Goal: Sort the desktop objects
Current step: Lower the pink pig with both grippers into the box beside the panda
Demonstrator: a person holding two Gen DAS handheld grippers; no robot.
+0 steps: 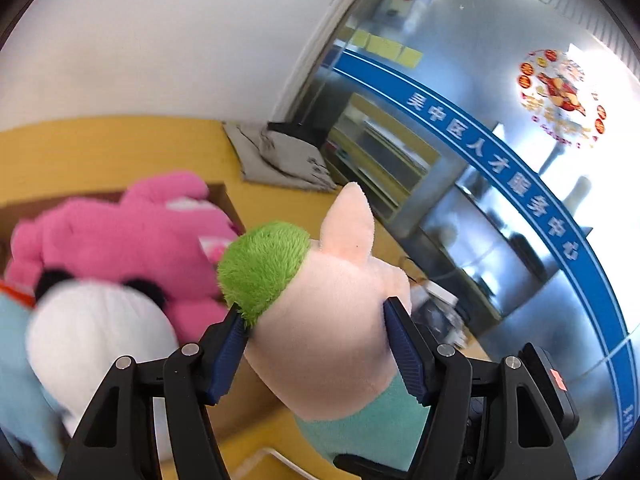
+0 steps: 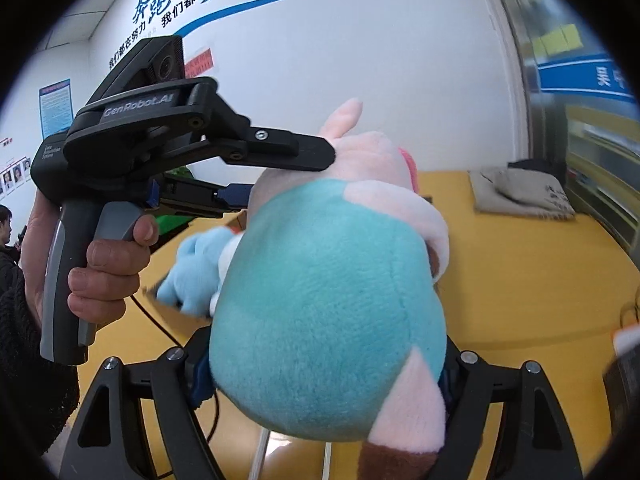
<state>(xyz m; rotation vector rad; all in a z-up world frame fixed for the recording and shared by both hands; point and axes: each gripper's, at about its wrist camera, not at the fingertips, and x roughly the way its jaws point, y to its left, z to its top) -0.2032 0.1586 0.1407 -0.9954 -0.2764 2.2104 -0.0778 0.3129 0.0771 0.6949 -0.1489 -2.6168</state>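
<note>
My left gripper (image 1: 316,344) is clenched on the pig (image 1: 332,300), ribbed blue pads (image 1: 404,348) pressing its soft pink head at frame centre. My right gripper (image 2: 324,376) grasps the same pig's teal fleece belly (image 2: 328,300). At left, a pink plush (image 1: 132,240) and white plush (image 1: 100,332) crowd a box. The smooth yellow table (image 2: 520,280) lies open at right, with a grey cloth (image 2: 520,192) at its far edge.
</note>
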